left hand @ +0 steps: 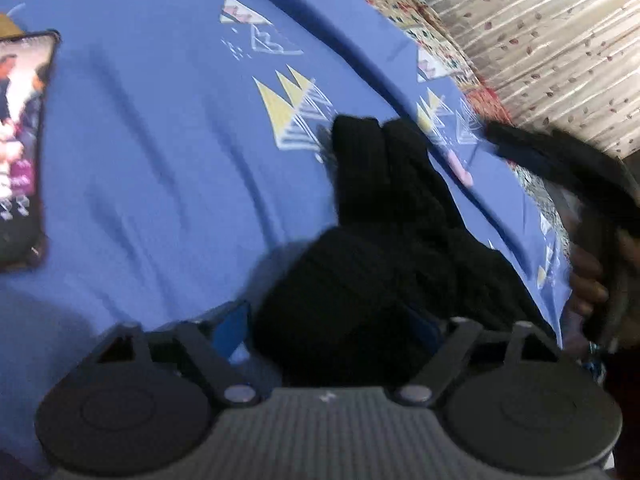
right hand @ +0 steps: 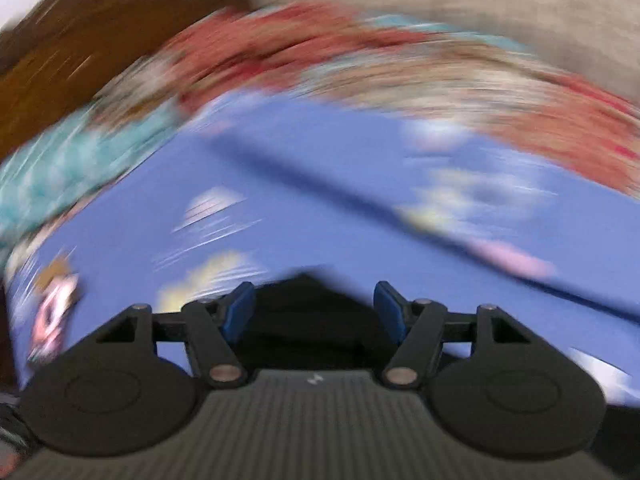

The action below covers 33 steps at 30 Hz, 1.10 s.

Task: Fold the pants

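Where the left wrist camera looks down, a pair of black ribbed knit pants [left hand: 384,248] lies on a blue bedsheet printed with yellow and white triangles [left hand: 160,160], its two narrow leg ends side by side and pointing away toward the sheet's far edge; the bulk of the dark cloth is bunched between the blue-padded fingers [left hand: 234,326] of the left gripper [left hand: 336,332], whose jaws stand fairly wide apart; whether the pads press on the fabric or merely flank it I cannot tell, since the cloth hides the right-hand pad almost wholly; at the left edge of that view a dark-cased phone with a lit screen [left hand: 20,144] lies flat on the sheet, well apart from the pants; a pale curtain with small leaf prints [left hand: 540,40] hangs beyond the bed; at the right edge a hand [left hand: 588,280] appears beside a blurred black shape that I cannot identify; the right wrist view is heavily smeared by motion; the right gripper [right hand: 316,312] shows its blue pads [right hand: 240,312] held apart, with a black mass [right hand: 308,320] between them that touches neither pad clearly; behind it the same blue sheet runs to a red and teal patterned cloth [right hand: 360,60], too blurred to describe further
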Tool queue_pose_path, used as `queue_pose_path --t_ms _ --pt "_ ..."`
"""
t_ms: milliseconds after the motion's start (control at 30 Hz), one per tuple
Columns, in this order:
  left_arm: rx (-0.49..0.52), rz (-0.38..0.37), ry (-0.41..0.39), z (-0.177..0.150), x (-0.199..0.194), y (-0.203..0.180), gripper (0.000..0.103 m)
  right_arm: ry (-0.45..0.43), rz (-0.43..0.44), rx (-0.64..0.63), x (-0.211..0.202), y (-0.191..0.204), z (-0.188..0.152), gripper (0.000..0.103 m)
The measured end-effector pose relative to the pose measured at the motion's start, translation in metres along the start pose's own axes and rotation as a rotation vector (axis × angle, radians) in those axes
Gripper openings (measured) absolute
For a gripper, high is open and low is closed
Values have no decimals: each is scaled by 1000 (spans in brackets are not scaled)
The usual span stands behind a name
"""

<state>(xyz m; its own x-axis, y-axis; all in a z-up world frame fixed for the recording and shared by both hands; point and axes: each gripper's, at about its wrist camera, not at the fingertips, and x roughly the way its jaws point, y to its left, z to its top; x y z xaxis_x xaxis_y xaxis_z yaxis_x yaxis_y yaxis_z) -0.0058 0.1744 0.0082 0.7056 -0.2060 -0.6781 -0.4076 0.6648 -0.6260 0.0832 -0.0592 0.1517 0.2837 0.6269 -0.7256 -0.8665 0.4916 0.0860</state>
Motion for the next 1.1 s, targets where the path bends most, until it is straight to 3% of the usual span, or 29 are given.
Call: queue_pose_path --t_ms 67,133,167,200,300,367,467,500,567,600,667,700,733,800,867,967,1000,1033,1100 --pt "58 34 -24 -5 1 -9 61 94 4 -54 46 30 -3 69" --pt "118 41 -34 -10 2 -19 36 192 -105 -90 89 45 -13 67" --pt "155 41 -50 -13 0 -27 32 232 -160 -99 104 46 -19 60" --pt "211 54 -75 -18 -4 -35 28 236 -186 -95 107 41 -21 46" --pt "474 87 -202 -46 -21 -72 25 82 -45 191 55 -12 -12 24" --pt "636 94 -275 -69 -26 -94 25 -91 80 413 6 -50 -20 24" --pt "782 78 -277 -91 -15 -116 32 -172 73 602 -36 -90 -61 33" --pt "820 75 -252 -98 -7 -121 34 -165 31 636 -42 -97 -77 41" --pt "889 73 -193 -112 10 -128 35 -85 -67 707 -44 -107 -105 43" --pt "931 76 -171 -121 17 -130 35 -51 -92 743 -42 -111 -118 43" --pt "1006 93 -159 -137 27 -133 36 -68 -81 809 -49 -113 -135 44" --pt "1027 99 -160 -142 29 -134 37 -98 -70 833 -54 -112 -139 49" --pt "1043 102 -165 -146 30 -135 37 -132 -62 851 -57 -109 -139 63" --pt "1048 96 -171 -147 29 -136 37 -191 -50 862 -60 -103 -134 79" --pt "1035 93 -168 -142 29 -133 37 -208 -29 829 -55 -101 -119 84" --pt "1025 83 -174 -143 25 -129 30 -137 -78 785 -32 -105 -100 84" --pt "1026 82 -180 -143 23 -128 27 -86 -104 772 -21 -108 -92 70" --pt "1022 85 -190 -141 21 -125 24 -52 -104 763 -9 -107 -86 12" --pt "1001 94 -214 -137 13 -123 23 -20 -63 813 7 -106 -70 7"
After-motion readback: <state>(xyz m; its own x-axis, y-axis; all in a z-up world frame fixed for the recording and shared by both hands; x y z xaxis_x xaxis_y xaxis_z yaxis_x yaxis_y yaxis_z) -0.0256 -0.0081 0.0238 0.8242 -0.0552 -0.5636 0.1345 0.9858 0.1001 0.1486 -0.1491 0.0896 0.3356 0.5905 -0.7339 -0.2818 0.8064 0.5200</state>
